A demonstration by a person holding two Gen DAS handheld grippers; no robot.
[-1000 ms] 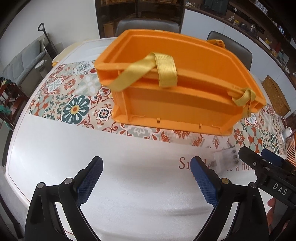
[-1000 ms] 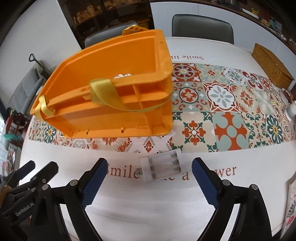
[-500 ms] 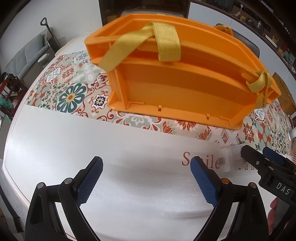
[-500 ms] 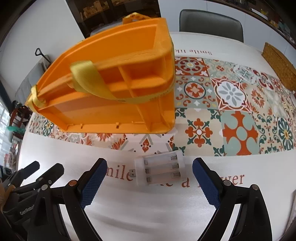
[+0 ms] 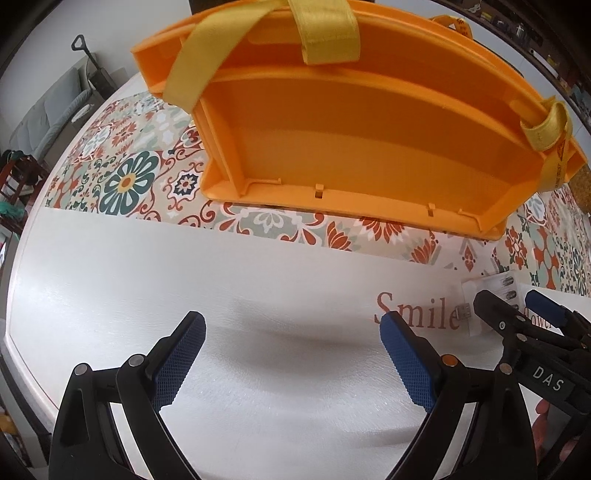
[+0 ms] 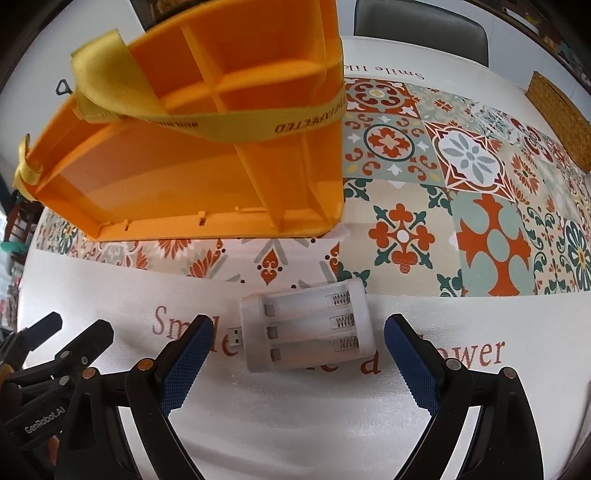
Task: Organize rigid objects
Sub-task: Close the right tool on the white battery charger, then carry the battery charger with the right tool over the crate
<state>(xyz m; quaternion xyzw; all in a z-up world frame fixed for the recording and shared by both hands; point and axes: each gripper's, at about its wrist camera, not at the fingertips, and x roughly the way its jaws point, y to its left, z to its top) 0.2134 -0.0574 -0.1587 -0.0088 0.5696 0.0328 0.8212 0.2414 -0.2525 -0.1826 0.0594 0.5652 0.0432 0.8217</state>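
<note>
A white battery charger with three bare slots and a USB plug lies on the white table between the wide-spread fingers of my right gripper, which is open and not touching it. My left gripper is open over bare tabletop, left of the charger. Behind both stands an orange divided bin with yellow straps; in the right wrist view the bin fills the upper left. The right gripper shows at the left wrist view's right edge.
A patterned tile runner crosses the table behind the charger. A wicker tray sits at the far right, and a grey chair stands beyond the table. The table edge curves close on the left.
Both grippers have come down toward the table; the bin and charger look larger and nearer. The charger now sits squarely between the right gripper's fingers. Both stay wide open.
</note>
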